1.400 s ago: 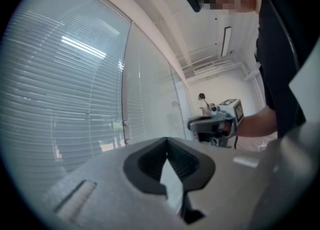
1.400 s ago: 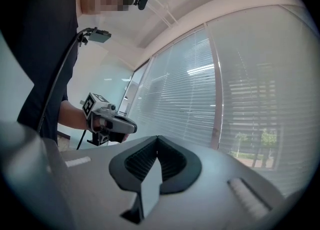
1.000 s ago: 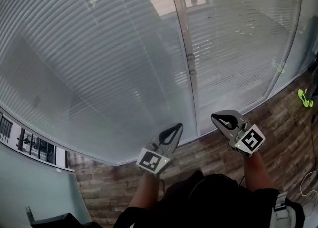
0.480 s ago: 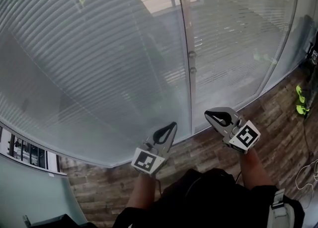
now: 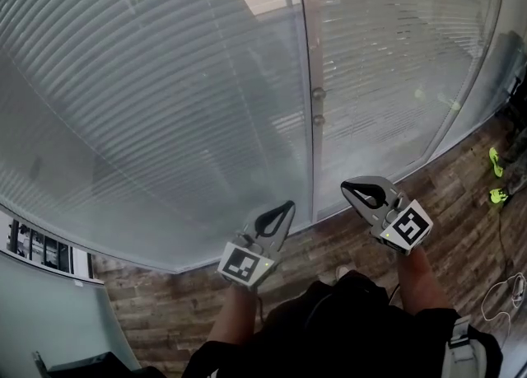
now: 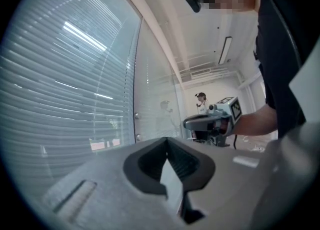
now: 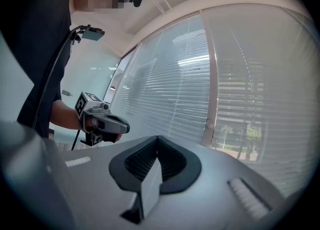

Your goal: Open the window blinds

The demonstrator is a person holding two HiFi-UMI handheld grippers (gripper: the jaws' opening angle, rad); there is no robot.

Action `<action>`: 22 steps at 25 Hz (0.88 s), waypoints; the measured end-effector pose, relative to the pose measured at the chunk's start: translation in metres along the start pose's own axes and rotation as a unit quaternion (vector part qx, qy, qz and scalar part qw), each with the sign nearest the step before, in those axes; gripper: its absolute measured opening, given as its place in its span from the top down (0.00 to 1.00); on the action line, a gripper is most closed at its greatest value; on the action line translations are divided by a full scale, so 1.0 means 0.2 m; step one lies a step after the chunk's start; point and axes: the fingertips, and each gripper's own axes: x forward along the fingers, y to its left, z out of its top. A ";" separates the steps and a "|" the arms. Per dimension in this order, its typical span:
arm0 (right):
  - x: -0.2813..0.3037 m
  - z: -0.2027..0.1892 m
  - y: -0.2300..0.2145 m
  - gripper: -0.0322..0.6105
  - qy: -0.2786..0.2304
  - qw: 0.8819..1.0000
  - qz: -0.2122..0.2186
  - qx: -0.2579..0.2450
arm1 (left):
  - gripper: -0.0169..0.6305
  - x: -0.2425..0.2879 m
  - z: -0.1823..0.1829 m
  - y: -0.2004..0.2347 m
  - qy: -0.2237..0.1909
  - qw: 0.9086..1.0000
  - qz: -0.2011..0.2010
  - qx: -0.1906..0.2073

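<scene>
White slatted blinds (image 5: 165, 105) hang behind glass over the wide left pane, and a second set (image 5: 387, 63) covers the right pane. Their slats lie nearly flat shut, with only slivers of outdoors showing through. A mullion (image 5: 308, 55) with two small knobs (image 5: 318, 93) parts the panes. My left gripper (image 5: 288, 205) is held level near the foot of the glass, shut and holding nothing. My right gripper (image 5: 347, 189) is beside it, just right of the mullion, also shut and holding nothing. Neither touches the glass. The left gripper view shows its shut jaws (image 6: 167, 141) and the blinds (image 6: 60, 88).
A wood-plank floor (image 5: 346, 245) runs along the window's foot. Yellow-green objects (image 5: 497, 195) and a looped cable (image 5: 502, 298) lie on the floor at the right. A second person (image 6: 201, 101) stands far off down the room. A pale wall (image 5: 49, 310) closes the lower left.
Both grippers have drifted slightly leftward along the window in the head view, still shut. The head view has swung a little, so the floor objects at the right sit lower.
</scene>
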 end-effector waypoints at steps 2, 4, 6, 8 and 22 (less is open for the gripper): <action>0.01 -0.01 -0.05 0.94 0.002 1.000 0.005 -0.006 | 0.97 0.03 0.00 0.02 0.001 1.000 0.007 -0.001; 0.03 -0.04 -0.08 0.94 0.008 1.000 0.018 -0.010 | 0.97 0.06 -0.01 0.03 0.002 1.000 0.017 -0.003; 0.04 -0.06 -0.10 0.94 0.009 0.999 0.030 -0.016 | 0.97 0.08 -0.02 0.04 0.002 1.000 0.028 -0.006; 0.06 -0.06 -0.13 0.94 0.010 0.999 0.038 -0.017 | 0.97 0.10 -0.03 0.05 0.003 0.999 0.035 -0.006; 0.23 -0.09 -0.34 0.94 0.044 0.997 0.028 -0.059 | 0.97 0.22 -0.06 0.18 0.009 0.999 0.045 -0.004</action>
